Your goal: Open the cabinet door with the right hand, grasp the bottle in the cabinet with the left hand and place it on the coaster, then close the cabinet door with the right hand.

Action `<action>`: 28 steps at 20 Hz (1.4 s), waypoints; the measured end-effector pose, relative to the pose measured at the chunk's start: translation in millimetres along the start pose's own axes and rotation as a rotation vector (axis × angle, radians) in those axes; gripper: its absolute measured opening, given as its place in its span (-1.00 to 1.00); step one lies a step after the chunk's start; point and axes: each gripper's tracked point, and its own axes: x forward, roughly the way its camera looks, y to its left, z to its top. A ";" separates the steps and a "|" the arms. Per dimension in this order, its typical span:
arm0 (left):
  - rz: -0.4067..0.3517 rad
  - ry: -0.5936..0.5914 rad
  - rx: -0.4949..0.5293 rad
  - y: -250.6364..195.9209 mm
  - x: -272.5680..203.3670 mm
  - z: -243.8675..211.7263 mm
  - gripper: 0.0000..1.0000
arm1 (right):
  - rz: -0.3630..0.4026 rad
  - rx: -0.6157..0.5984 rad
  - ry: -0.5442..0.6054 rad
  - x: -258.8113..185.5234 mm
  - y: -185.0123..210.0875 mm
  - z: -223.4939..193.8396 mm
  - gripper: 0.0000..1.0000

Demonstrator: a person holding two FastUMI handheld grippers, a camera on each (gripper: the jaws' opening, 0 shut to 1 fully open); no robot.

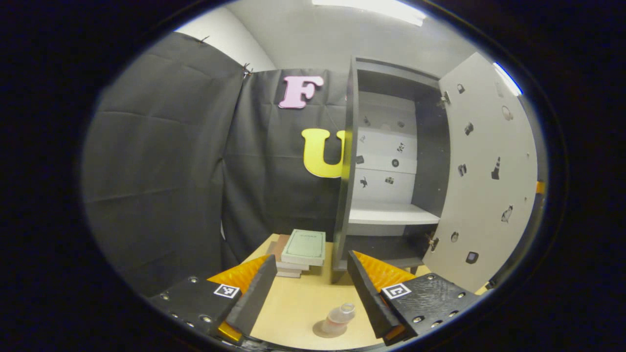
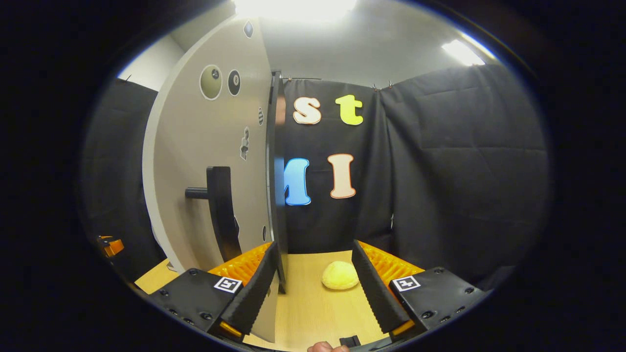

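In the left gripper view the cabinet (image 1: pixel 386 161) stands ahead of the jaws and slightly to their right, with dark side walls and a pale back panel dotted with small stickers. Its white shelf (image 1: pixel 391 214) holds nothing visible. The door (image 1: pixel 484 181) is swung wide to the right of the jaws, a flat pale panel, also stickered.

The left gripper (image 1: pixel 313 298) has its jaws apart, holding nothing. Their inner faces are ribbed. Between and just below the tips, the bottle (image 1: pixel 341 317) stands on the round coaster (image 1: pixel 328 330) on the wooden table (image 1: pixel 298 308). The bottle is small, clear plastic, open at the top. Beyond the left jaw lies a stack of flat books (image 1: pixel 301 252), a green-covered one on top.

In the right gripper view the right gripper (image 2: pixel 313 286) also has its jaws apart and empty. The door's thin dark edge (image 2: pixel 276 195) rises just inside the left jaw. Its pale outer face carries a dark bar handle (image 2: pixel 220 210), left of the jaws. Between the jaws, farther off on the table, rests a rounded yellow lump (image 2: pixel 340 275) with a soft, matte surface.
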 end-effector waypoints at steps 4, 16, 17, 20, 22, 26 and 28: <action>0.008 0.011 0.002 25.1 0.4 -5.0 0.73 | 0.031 0.007 0.004 -2.4 30.8 -1.6 0.92; -0.057 0.030 -0.002 54.0 11.6 -18.3 0.80 | 0.054 0.018 0.014 -8.6 100.0 -1.3 0.92; -0.060 0.034 0.004 56.2 11.6 -20.5 0.80 | 0.064 0.022 0.015 -7.6 106.3 -2.0 0.92; -0.080 0.032 0.000 59.2 9.6 -18.9 0.75 | 0.086 0.003 -0.013 -3.7 126.6 2.2 0.92; -0.082 0.034 0.005 64.6 7.7 -19.1 0.75 | 0.085 0.000 -0.009 1.2 135.9 -1.3 0.92; -0.076 0.040 0.036 73.7 2.3 -16.9 0.75 | 0.121 0.044 0.008 10.7 160.5 -4.3 0.92; -0.078 0.040 0.049 74.3 0.7 -16.5 0.75 | 0.146 0.044 0.008 16.6 176.3 -2.0 0.92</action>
